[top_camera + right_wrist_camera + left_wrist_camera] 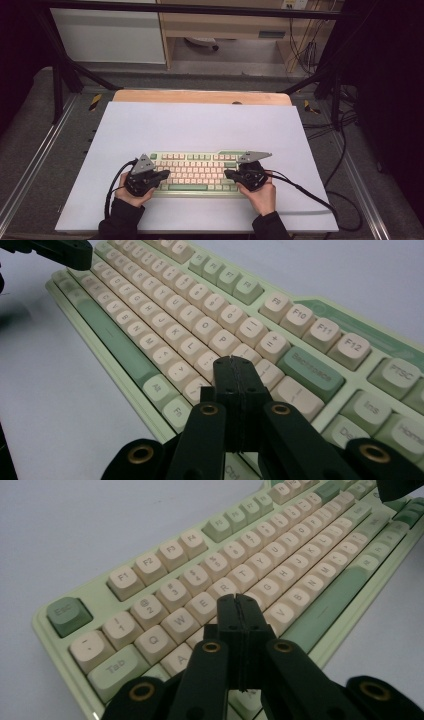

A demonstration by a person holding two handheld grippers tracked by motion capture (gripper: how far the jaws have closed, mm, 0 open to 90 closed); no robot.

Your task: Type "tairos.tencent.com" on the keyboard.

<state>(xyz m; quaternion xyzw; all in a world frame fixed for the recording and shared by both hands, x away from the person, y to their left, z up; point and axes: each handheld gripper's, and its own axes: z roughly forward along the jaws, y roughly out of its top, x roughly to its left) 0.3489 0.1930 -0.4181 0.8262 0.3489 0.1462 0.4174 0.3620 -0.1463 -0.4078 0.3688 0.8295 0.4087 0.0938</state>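
Keyboard (pixel 197 172) at near centre of the mat (pixel 200 125). Left gripper (pixel 238 599) clenched empty over the left keys, right gripper (pixel 234 362) clenched empty over the right keys. Typing step, probably; next, a straight dab onto one keycap.
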